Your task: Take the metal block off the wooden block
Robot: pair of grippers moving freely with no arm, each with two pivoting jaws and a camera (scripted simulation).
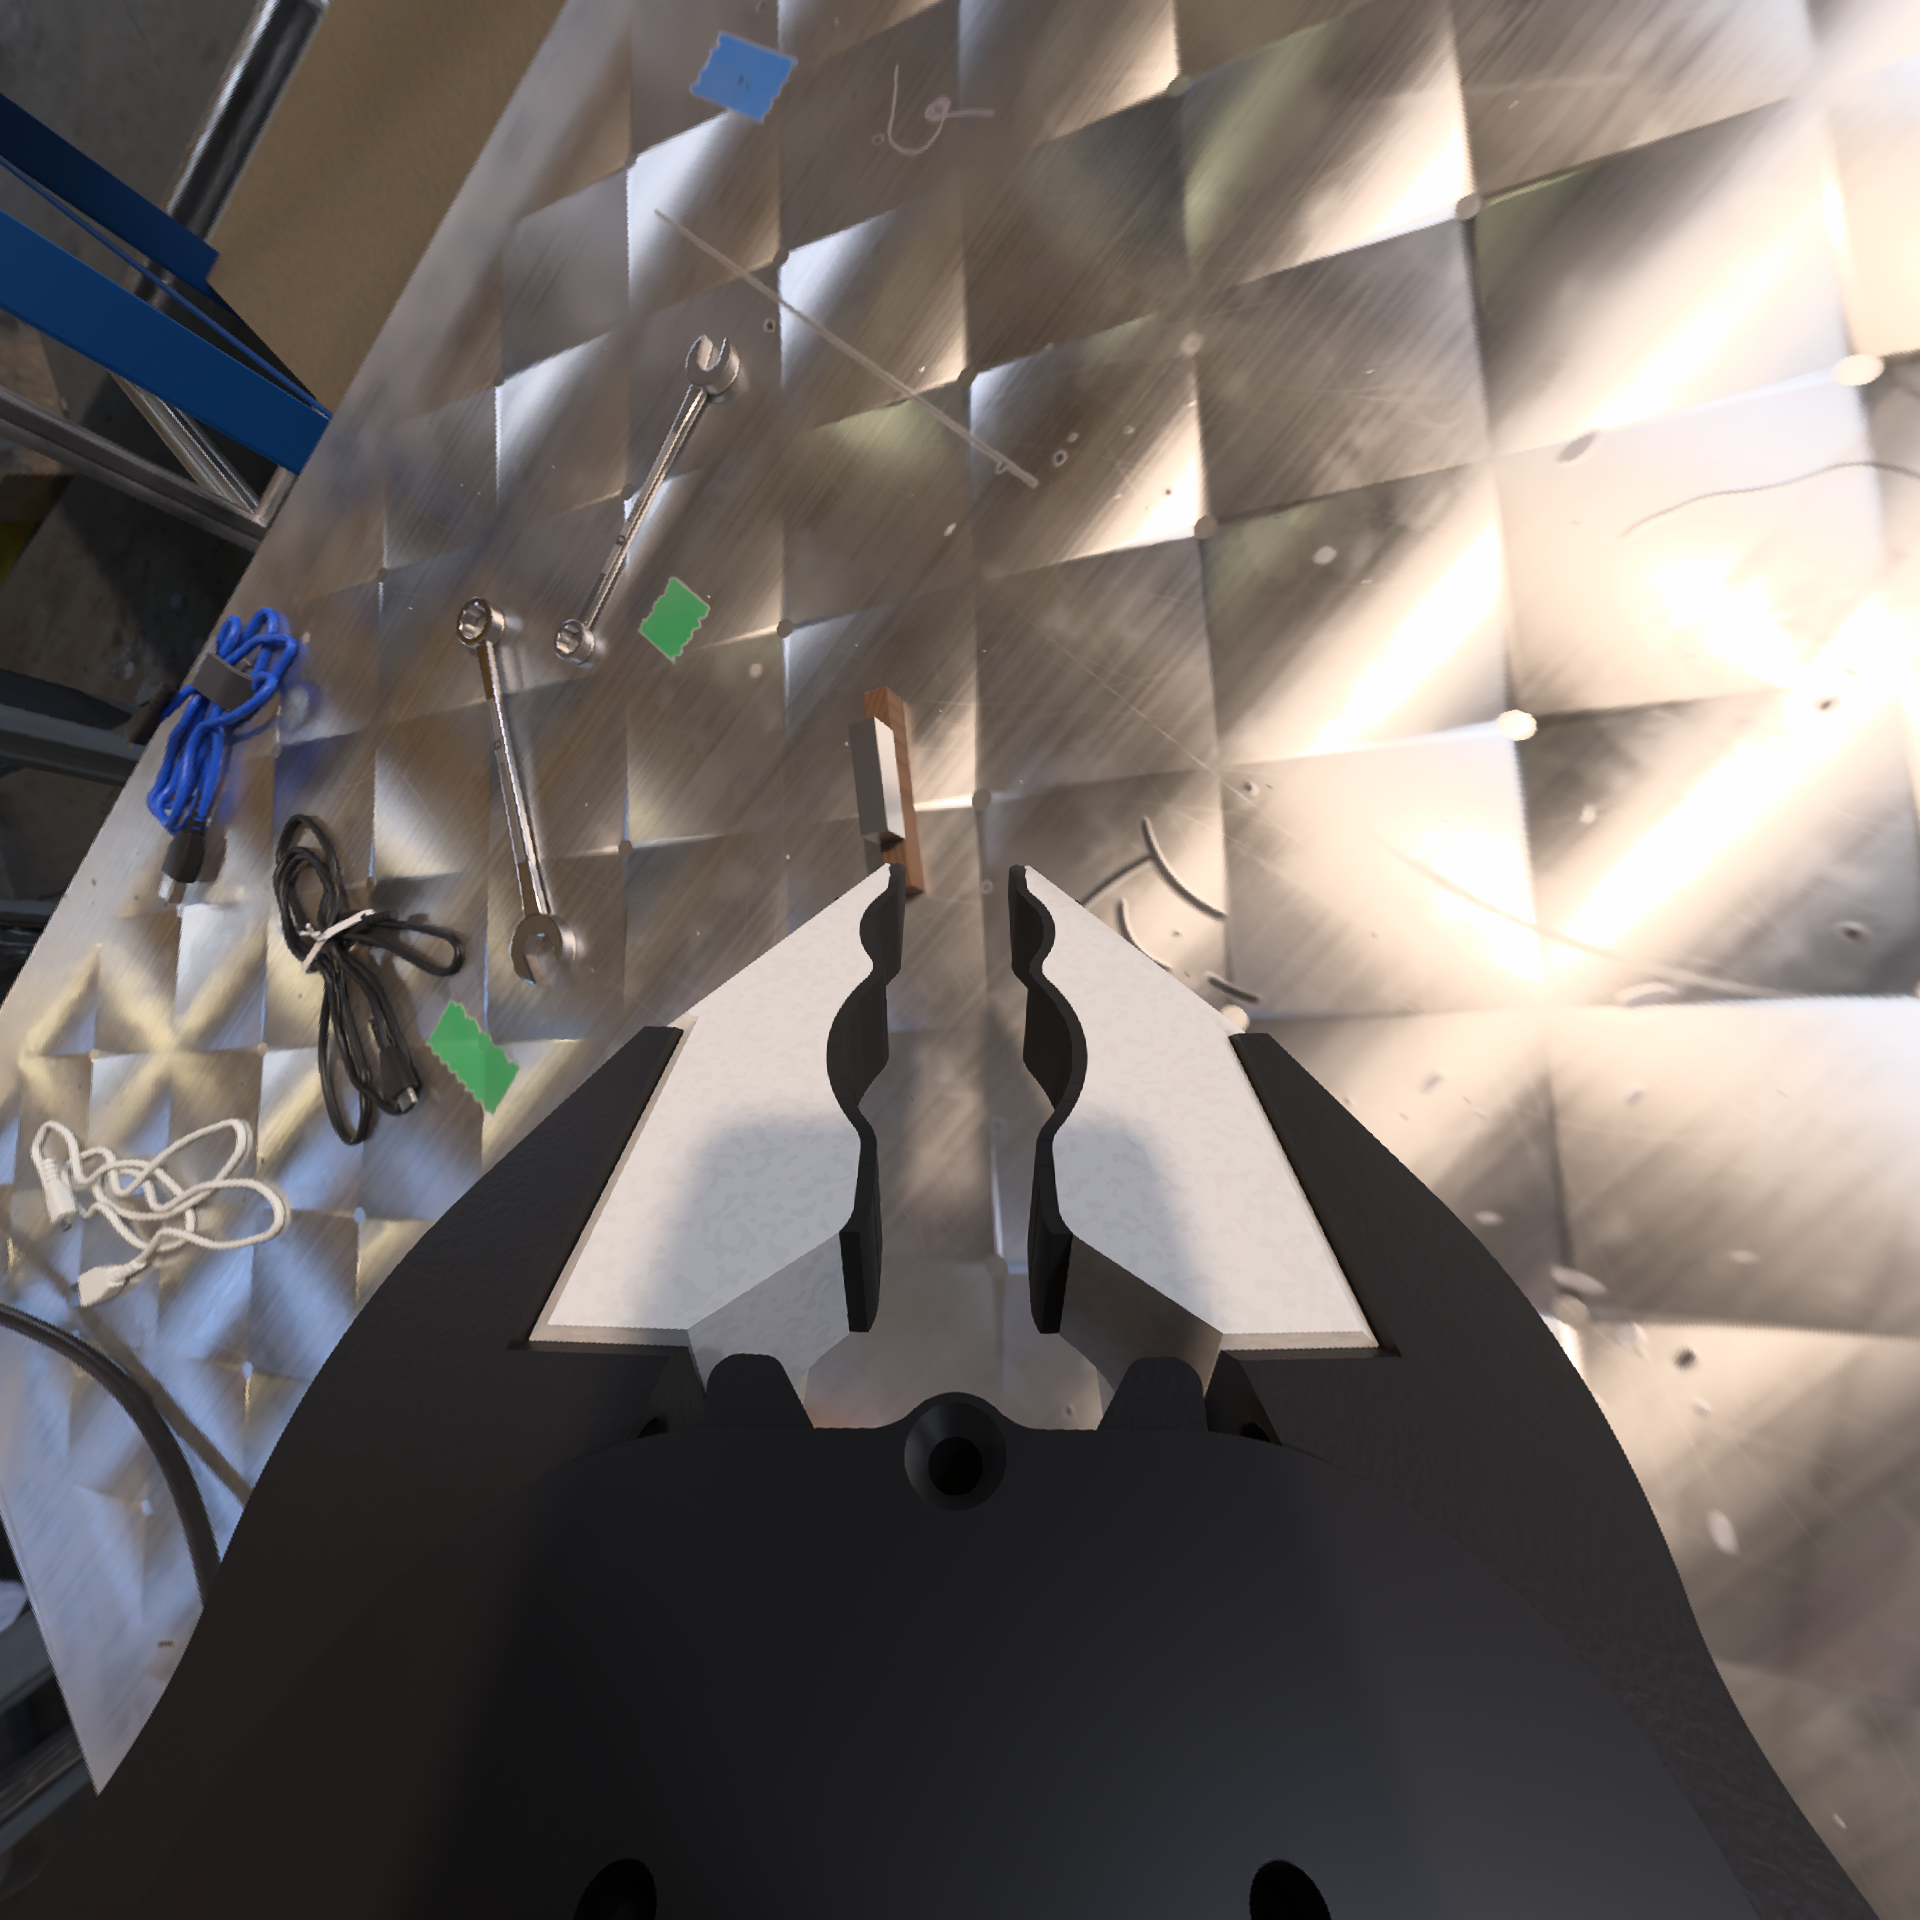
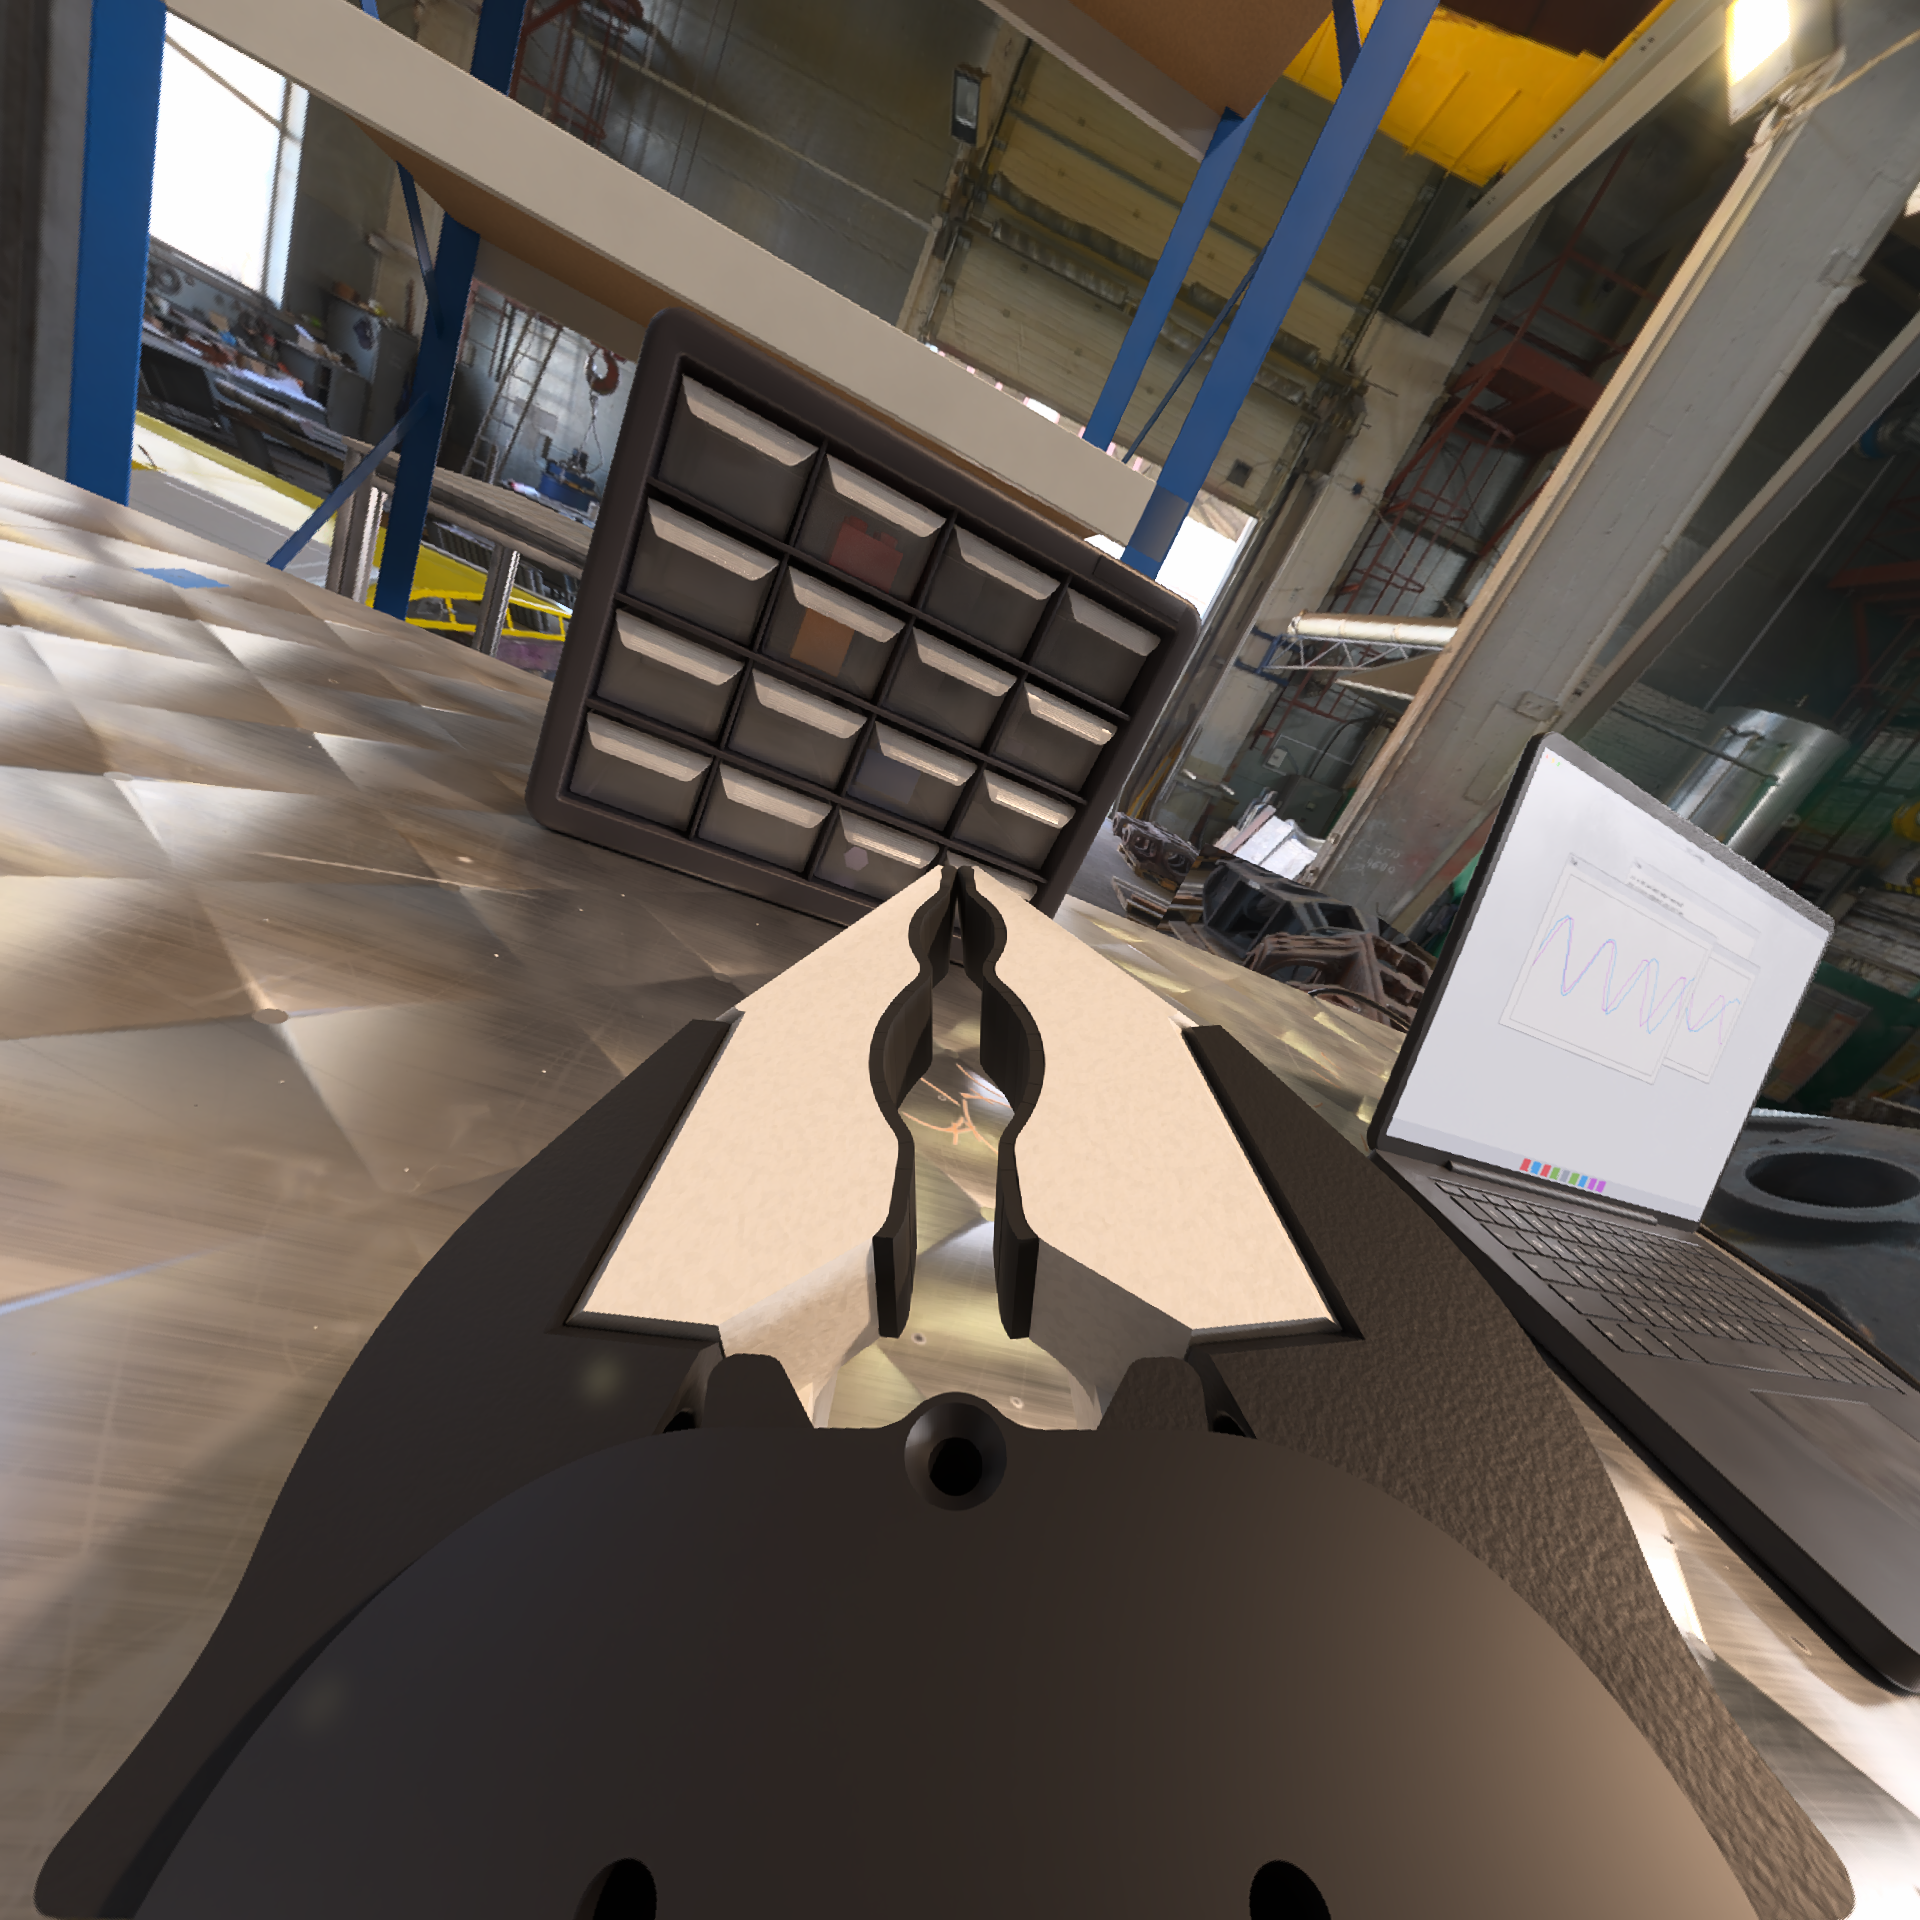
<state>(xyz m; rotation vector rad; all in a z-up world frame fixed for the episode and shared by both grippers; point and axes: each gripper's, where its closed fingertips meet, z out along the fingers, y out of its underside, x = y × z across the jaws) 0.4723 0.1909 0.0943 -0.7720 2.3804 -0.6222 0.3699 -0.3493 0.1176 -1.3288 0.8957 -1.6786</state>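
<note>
In the left wrist view a thin grey metal block point(image 1: 871, 781) lies against a thin brown wooden block point(image 1: 902, 800) on the shiny metal table point(image 1: 1351, 935), just beyond my left fingertips. My left gripper point(image 1: 956, 878) is open and empty, its left fingertip almost at the blocks' near end. In the right wrist view my right gripper point(image 2: 956, 878) is shut with its tips together and holds nothing; the blocks do not show there.
Left of the blocks lie two wrenches point(image 1: 514, 790) point(image 1: 649, 488), green tape pieces point(image 1: 673, 618), and black point(image 1: 348, 987), blue point(image 1: 223, 717) and white point(image 1: 135, 1210) cables. A drawer cabinet point(image 2: 852, 665) stands ahead of the right gripper and an open laptop point(image 2: 1621, 1122) at its right.
</note>
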